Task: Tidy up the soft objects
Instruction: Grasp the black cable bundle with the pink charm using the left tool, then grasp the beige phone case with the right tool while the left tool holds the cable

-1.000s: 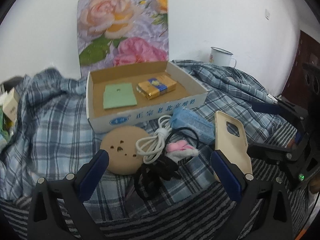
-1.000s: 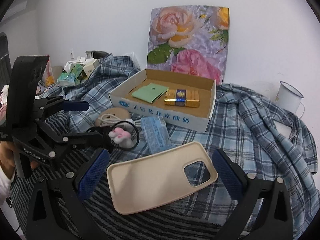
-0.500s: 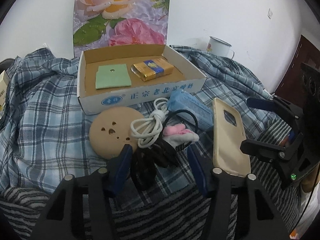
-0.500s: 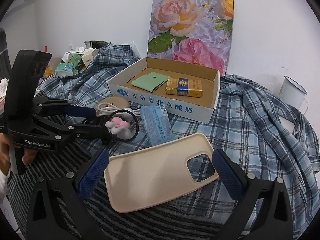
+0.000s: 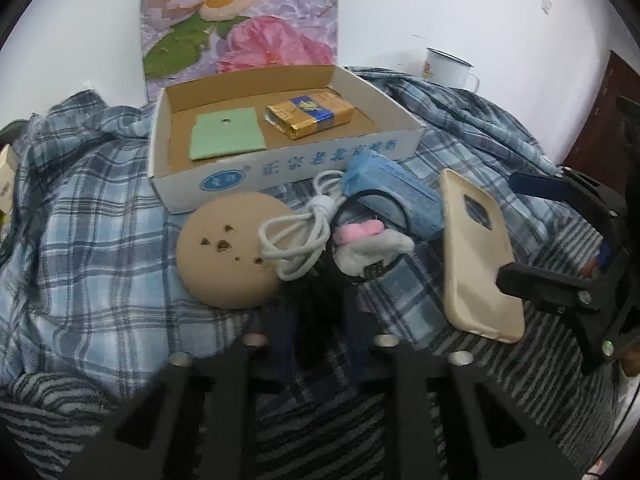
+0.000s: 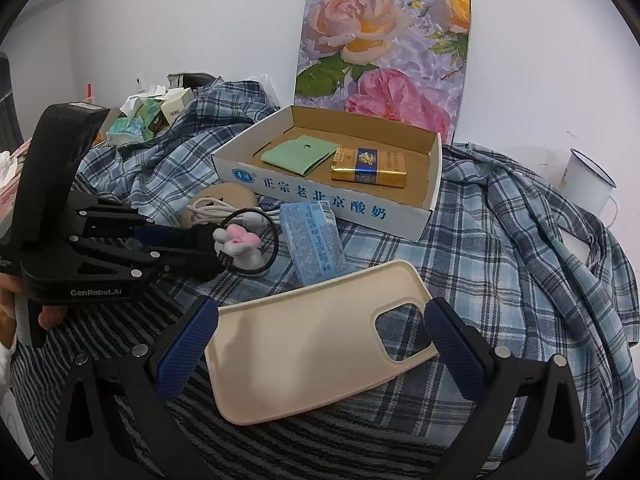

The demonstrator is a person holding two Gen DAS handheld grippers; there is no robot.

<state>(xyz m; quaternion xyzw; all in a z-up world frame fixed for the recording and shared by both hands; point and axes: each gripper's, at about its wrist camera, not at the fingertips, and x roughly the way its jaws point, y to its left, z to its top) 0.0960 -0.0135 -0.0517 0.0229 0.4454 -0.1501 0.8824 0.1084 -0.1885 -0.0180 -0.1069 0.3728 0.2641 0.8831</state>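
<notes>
Your left gripper (image 6: 208, 248) angles down, its jaws having just closed on the black hair tie (image 6: 268, 256) with its fuzzy pink-and-white bunny (image 6: 238, 246), beside the coiled white cable (image 5: 296, 236) on the plaid cloth (image 6: 500, 240). Your right gripper (image 6: 320, 344) hovers, jaws apart, straddling the smooth cream phone case (image 6: 316, 352).

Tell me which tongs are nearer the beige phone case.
Right. The right tongs stand open astride the beige phone case; the left tongs, just closed, sit beside the bunny hair tie, farther away.
</notes>
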